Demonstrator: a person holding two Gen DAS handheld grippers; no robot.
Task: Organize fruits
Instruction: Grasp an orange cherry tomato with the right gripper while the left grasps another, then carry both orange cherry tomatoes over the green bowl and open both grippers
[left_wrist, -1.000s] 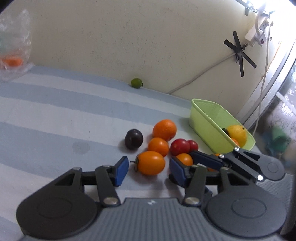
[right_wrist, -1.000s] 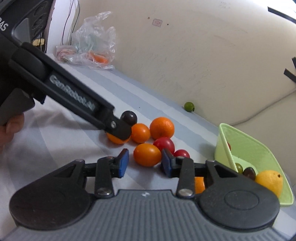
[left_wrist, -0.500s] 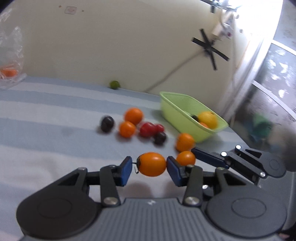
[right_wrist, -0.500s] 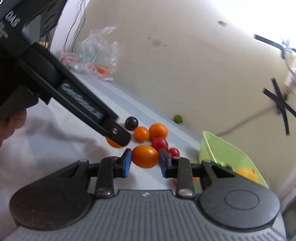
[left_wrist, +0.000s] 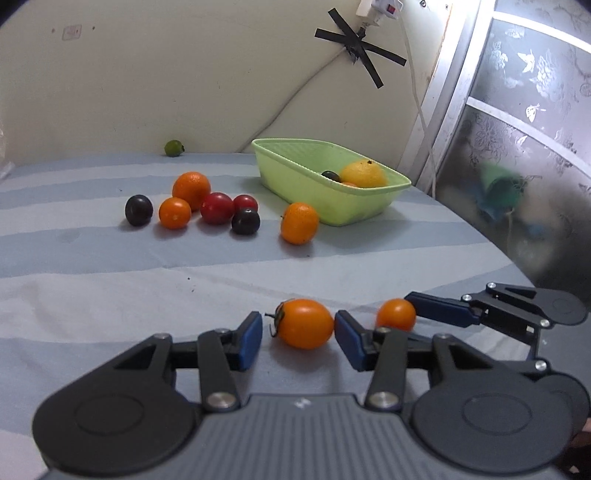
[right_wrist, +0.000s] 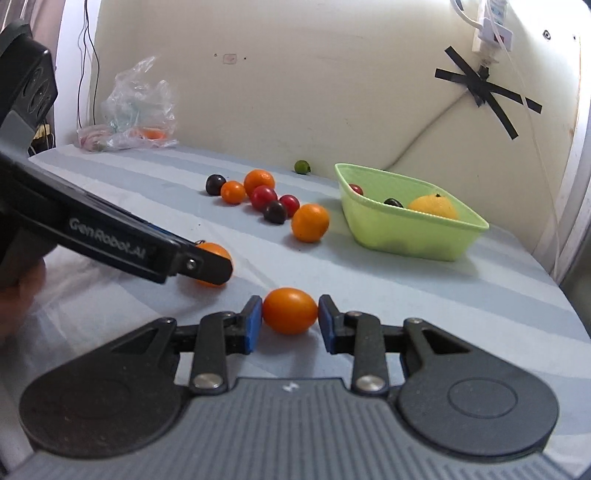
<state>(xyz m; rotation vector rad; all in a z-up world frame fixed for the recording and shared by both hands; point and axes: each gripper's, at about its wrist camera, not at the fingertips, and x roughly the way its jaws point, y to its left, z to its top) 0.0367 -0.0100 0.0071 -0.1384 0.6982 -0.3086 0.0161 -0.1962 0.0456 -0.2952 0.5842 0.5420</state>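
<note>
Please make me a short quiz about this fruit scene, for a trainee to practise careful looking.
1. True or false: the green basket is empty.
2. How many dark plums lie on the striped cloth, outside the basket? A one, B two, C four.
3. Fill in: the left gripper and the right gripper each hold an ____ fruit.
Key: 1 false, a yellow fruit lies in it; 2 B; 3 orange.

Right tongs (right_wrist: 290, 319) around an orange tomato (right_wrist: 290, 311), green basket (right_wrist: 410, 236) beyond.
</note>
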